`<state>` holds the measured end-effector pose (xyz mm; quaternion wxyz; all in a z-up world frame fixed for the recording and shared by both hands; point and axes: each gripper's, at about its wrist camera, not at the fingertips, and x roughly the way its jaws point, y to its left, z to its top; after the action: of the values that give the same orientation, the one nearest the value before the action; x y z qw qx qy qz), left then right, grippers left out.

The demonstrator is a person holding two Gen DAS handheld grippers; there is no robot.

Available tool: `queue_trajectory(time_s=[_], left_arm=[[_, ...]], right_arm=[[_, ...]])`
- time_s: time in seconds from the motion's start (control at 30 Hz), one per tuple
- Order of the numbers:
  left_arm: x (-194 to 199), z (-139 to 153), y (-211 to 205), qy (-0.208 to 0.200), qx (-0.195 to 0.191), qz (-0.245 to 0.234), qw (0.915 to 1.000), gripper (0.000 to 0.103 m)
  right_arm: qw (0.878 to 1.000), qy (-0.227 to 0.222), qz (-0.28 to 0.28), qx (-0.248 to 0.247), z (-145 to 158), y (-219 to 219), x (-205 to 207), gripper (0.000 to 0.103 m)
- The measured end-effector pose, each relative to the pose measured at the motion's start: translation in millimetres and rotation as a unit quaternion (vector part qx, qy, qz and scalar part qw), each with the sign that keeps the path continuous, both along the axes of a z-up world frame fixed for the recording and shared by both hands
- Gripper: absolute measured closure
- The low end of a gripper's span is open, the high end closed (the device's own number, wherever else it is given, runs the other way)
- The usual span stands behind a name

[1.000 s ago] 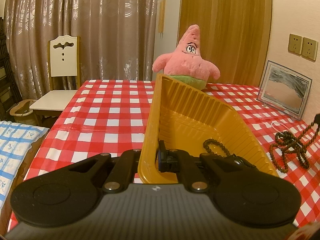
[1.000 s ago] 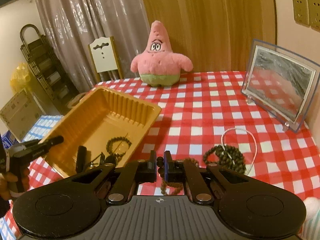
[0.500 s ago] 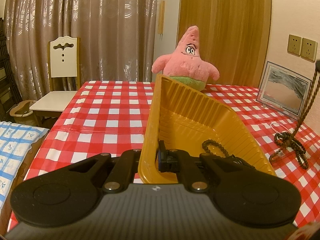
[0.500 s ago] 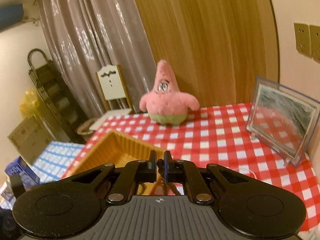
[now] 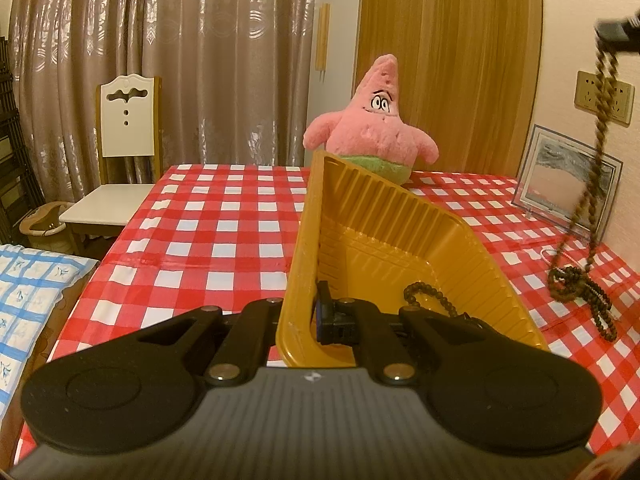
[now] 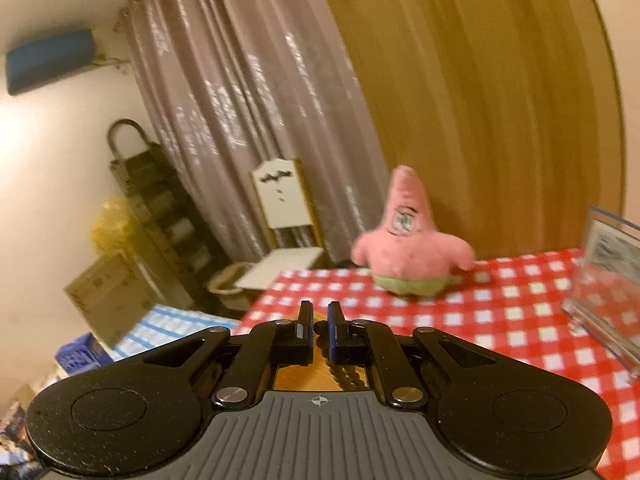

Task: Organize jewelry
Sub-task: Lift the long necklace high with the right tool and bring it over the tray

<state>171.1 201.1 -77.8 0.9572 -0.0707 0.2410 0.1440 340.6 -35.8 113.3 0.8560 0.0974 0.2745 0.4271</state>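
Note:
My left gripper (image 5: pixel 310 312) is shut on the near left wall of a yellow plastic tray (image 5: pixel 384 216) and holds it tilted on the checked table. A dark bead bracelet (image 5: pixel 428 294) lies inside the tray. My right gripper (image 6: pixel 319 330) is shut on a long brown bead necklace (image 6: pixel 344 376) and is raised high. In the left wrist view the right gripper (image 5: pixel 616 32) is at the top right and the necklace (image 5: pixel 596 140) hangs down, its lower end (image 5: pixel 576 284) still coiled on the cloth right of the tray.
A pink star plush (image 5: pixel 376 128) sits at the table's far edge behind the tray. A framed picture (image 5: pixel 568 188) leans on the right wall. A white bead string (image 5: pixel 546 254) lies by the necklace. A white chair (image 5: pixel 120 176) stands at the left.
My right gripper has risen well above the table, drawing the brown necklace up into a long hanging strand. My left gripper and the tray have stayed put.

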Motion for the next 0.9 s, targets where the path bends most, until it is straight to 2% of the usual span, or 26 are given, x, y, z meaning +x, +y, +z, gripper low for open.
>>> queue_trajectory(time_s=[0.4,0.67,0.9], left_arm=[[1,0,0,-0.001,-0.001,0.001,1.0000,0.099],[1,0,0,-0.001,-0.002,0.001,1.0000,0.099],[2,0,0,0.000,-0.003,0.002,1.0000,0.099]], right_arm=[[0.998,0.008,0.054,0.039,-2,67,8,0.096],[0.996,0.035,0.078,0.018,-27,99,11,0.096],[0.995,0.045,0.082,0.016,-38,106,11,0.096]])
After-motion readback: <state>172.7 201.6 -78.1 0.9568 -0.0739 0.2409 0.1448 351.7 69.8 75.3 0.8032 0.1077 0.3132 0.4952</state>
